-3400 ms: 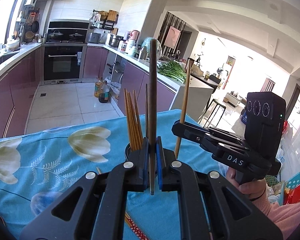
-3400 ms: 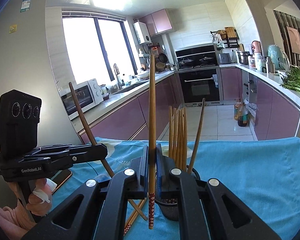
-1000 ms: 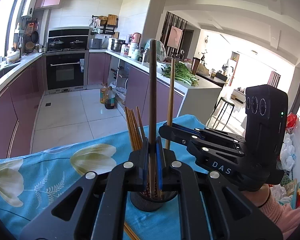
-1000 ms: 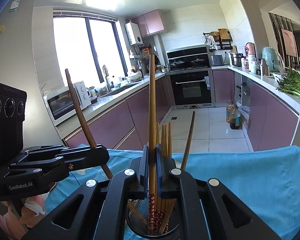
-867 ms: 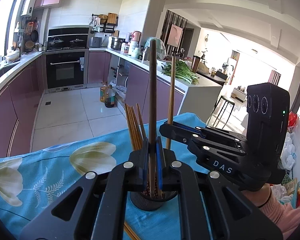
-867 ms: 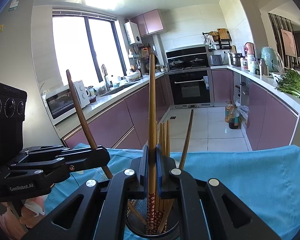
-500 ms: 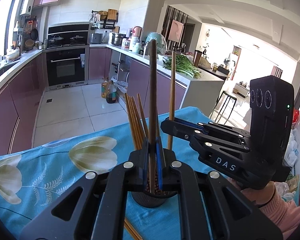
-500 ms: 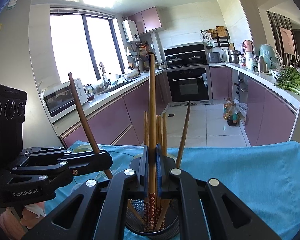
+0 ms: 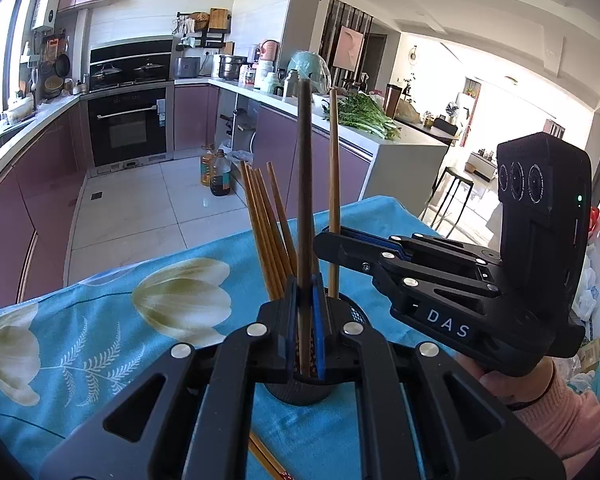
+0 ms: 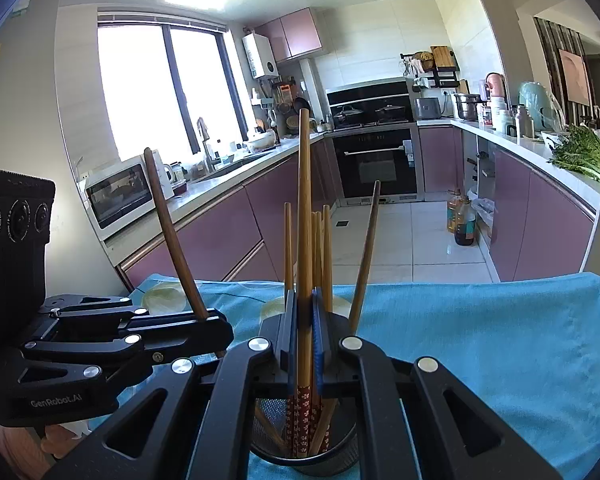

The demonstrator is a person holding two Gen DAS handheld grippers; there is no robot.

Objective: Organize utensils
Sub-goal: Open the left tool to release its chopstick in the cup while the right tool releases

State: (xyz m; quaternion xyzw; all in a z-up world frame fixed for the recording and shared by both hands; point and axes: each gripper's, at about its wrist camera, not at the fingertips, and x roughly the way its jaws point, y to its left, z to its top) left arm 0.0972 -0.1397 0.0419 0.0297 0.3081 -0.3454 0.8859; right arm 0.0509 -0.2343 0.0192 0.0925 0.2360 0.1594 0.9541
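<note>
Both jaws pinch upright chopsticks whose tips enter the holder (image 10: 304,458).

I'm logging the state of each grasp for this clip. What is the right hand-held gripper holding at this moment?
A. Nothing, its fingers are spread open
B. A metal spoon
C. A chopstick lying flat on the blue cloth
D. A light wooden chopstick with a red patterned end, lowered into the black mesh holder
D: the right hand-held gripper is clamped on an upright light chopstick whose red patterned end sits inside the black mesh holder.
</note>
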